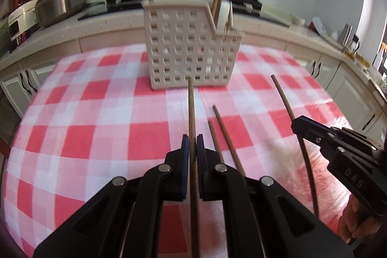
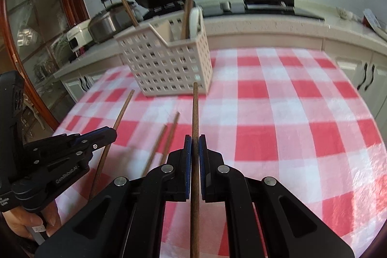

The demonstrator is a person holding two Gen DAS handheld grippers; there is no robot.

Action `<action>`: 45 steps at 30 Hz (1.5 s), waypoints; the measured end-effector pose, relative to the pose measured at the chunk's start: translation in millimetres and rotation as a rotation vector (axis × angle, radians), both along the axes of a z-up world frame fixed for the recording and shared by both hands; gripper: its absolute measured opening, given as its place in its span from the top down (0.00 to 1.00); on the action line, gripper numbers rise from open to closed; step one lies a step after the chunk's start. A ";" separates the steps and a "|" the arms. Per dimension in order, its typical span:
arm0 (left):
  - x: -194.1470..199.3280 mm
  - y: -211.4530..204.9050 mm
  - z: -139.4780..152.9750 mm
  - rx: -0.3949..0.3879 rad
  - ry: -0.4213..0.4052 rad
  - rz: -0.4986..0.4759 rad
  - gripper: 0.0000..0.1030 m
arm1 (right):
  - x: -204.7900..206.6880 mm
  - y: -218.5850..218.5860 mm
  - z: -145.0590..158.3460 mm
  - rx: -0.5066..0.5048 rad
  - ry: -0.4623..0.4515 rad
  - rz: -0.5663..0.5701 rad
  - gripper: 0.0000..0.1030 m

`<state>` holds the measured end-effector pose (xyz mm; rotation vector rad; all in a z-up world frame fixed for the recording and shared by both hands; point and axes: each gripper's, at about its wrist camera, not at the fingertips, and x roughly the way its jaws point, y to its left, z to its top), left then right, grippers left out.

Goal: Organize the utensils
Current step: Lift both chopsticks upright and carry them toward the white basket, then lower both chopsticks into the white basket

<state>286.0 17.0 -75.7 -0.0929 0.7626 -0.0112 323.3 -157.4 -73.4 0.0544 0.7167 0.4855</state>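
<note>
Two chopsticks are clamped, one chopstick (image 1: 191,113) in the left gripper (image 1: 192,144), another chopstick (image 2: 195,113) in the right gripper (image 2: 195,144), jaws closed, before a white basket (image 1: 188,50).

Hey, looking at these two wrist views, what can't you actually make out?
- Basket interior: both views, hidden by its lattice walls.
- Rear end of the chopstick in the left tool: left view, cut off by the bottom edge.
- White utensil in the basket: both views, too blurred to identify.

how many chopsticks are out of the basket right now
4. One is clamped in the left gripper, one in the right gripper, and two loose chopsticks lie side by side on the checkered tablecloth between them. More stand in the white basket.
</note>
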 end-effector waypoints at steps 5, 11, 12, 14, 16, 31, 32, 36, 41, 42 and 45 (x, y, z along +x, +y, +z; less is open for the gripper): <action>-17.8 6.0 32.9 -0.005 -0.084 0.003 0.94 | -8.9 6.0 27.5 0.004 -0.069 0.014 0.94; -41.6 6.8 61.9 0.007 -0.167 -0.003 0.94 | -26.1 12.0 53.1 0.003 -0.139 0.026 0.94; -45.9 6.8 65.6 0.010 -0.180 -0.003 0.94 | -28.9 12.7 56.2 0.002 -0.149 0.026 0.94; -52.9 6.8 70.1 0.011 -0.197 -0.004 0.94 | -35.4 14.4 63.6 -0.001 -0.171 0.029 0.94; -60.2 8.0 75.4 0.005 -0.219 -0.006 0.94 | -41.5 15.6 69.9 -0.003 -0.187 0.033 0.94; -90.0 10.5 110.9 0.025 -0.334 -0.018 0.94 | -68.9 26.0 110.3 -0.010 -0.308 0.061 0.94; -89.0 11.2 112.0 0.025 -0.336 -0.018 0.94 | -69.0 27.4 112.2 -0.012 -0.314 0.063 0.94; -85.5 11.6 116.7 0.034 -0.346 -0.023 0.94 | -66.0 31.1 115.2 -0.015 -0.321 0.070 0.94; -78.8 13.1 122.9 0.050 -0.353 -0.033 0.94 | -62.7 36.8 119.4 -0.025 -0.334 0.082 0.94; -77.0 13.3 125.1 0.056 -0.356 -0.034 0.94 | -61.0 37.5 120.9 -0.026 -0.338 0.083 0.94; -72.3 13.9 131.4 0.059 -0.362 -0.039 0.94 | -54.6 39.8 127.9 -0.030 -0.353 0.084 0.94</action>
